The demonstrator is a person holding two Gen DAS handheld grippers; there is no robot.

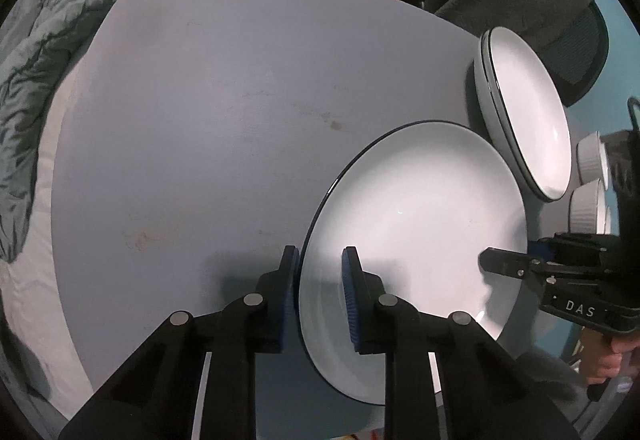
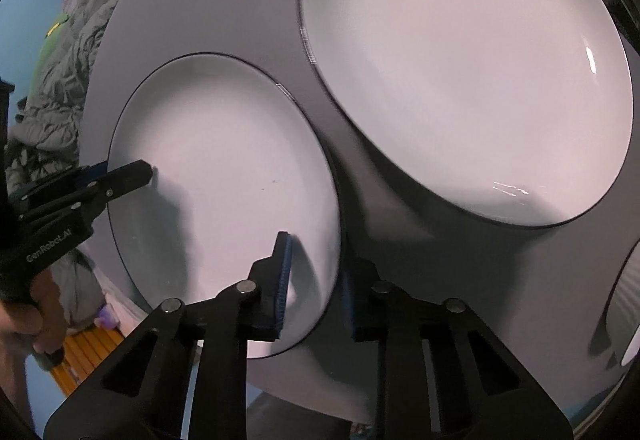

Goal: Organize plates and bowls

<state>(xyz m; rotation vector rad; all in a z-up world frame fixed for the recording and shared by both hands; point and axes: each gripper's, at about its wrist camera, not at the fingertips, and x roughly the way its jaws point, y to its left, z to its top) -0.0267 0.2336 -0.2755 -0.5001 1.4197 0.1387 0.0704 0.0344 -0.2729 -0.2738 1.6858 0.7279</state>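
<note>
The plate [image 1: 420, 224] is white with a thin dark rim line, as is the second plate [image 1: 528, 108]. The table [image 1: 224, 128] is plain grey with faint brownish stains. Both ramekins [image 1: 592, 160] are white and ribbed. The gripper pads [image 1: 352, 292] are blue on black fingers. The bedding [image 1: 60, 28] is grey-green.
</note>
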